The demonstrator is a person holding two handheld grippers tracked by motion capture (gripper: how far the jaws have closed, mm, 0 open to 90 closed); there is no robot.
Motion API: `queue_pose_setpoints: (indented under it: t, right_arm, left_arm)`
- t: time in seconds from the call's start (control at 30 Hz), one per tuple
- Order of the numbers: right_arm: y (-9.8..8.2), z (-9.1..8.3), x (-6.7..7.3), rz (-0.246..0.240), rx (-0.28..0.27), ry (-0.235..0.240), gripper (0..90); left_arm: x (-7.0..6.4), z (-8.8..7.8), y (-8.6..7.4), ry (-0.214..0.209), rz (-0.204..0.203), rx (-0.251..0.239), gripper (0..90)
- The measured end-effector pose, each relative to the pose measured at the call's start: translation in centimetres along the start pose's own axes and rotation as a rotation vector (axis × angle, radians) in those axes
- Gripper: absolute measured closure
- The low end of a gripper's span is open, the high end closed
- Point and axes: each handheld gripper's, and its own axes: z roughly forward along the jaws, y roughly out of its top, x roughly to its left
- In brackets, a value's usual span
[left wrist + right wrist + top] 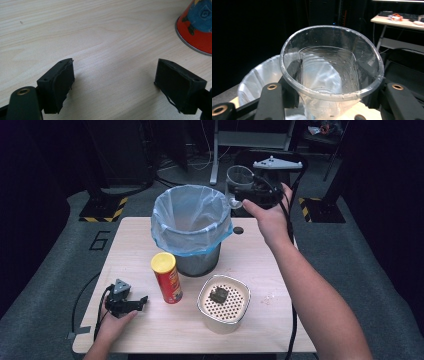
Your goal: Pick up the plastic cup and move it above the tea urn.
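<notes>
1. A red cylindrical crisp can with a yellow lid (167, 277) stands left of centre.
2. A square white perforated container (223, 303) sits at lower centre, a small dark lump (218, 294) inside it.
3. The light wooden table (280, 320) carries both.

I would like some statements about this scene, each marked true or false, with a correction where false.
1. The right gripper holds a clear plastic cup. True.
2. The left gripper grips the chip can. False: its jaws are open with nothing between them, and it rests on the table.
3. The bin is lined with a light blue bag. True.
4. The chip can lies on its side. False: it stands upright.
5. The perforated container is empty. False: a small dark piece lies on it.
</notes>
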Motion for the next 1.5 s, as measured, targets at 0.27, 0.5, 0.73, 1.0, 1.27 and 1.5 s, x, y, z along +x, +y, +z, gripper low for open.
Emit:
queue_pose_setpoints:
  t: [0.27,0.5,0.73,1.0,1.27,1.5]
  right_arm:
    - [0.6,2.9,2.4,-0.026,0.008,0.087,42.1]
    - [0.1,6.0,4.1,-0.044,0.014,0.099,41.5]
    - [-0.7,8.5,4.7,-0.039,0.044,0.118,39.1]
    - [-0.7,9.8,5.0,-0.052,0.059,0.117,39.2]
    - [-1.3,11.0,5.7,-0.035,0.104,0.130,38.9]
    - [-1.9,11.9,6.2,-0.044,0.153,0.156,18.6]
  left_arm:
    - [0.0,0.0,0.0,-0.001,-0.004,0.000,15.6]
    - [0.0,0.0,0.0,0.003,-0.002,-0.001,15.4]
    - [0.0,0.0,0.0,0.003,0.000,0.001,15.4]
    - [0.0,0.0,0.0,0.003,0.001,-0.001,15.5]
    - [0.0,0.0,0.0,0.002,0.000,0.001,15.5]
    - [0.0,0.0,0.0,0.002,0.000,0.001,15.4]
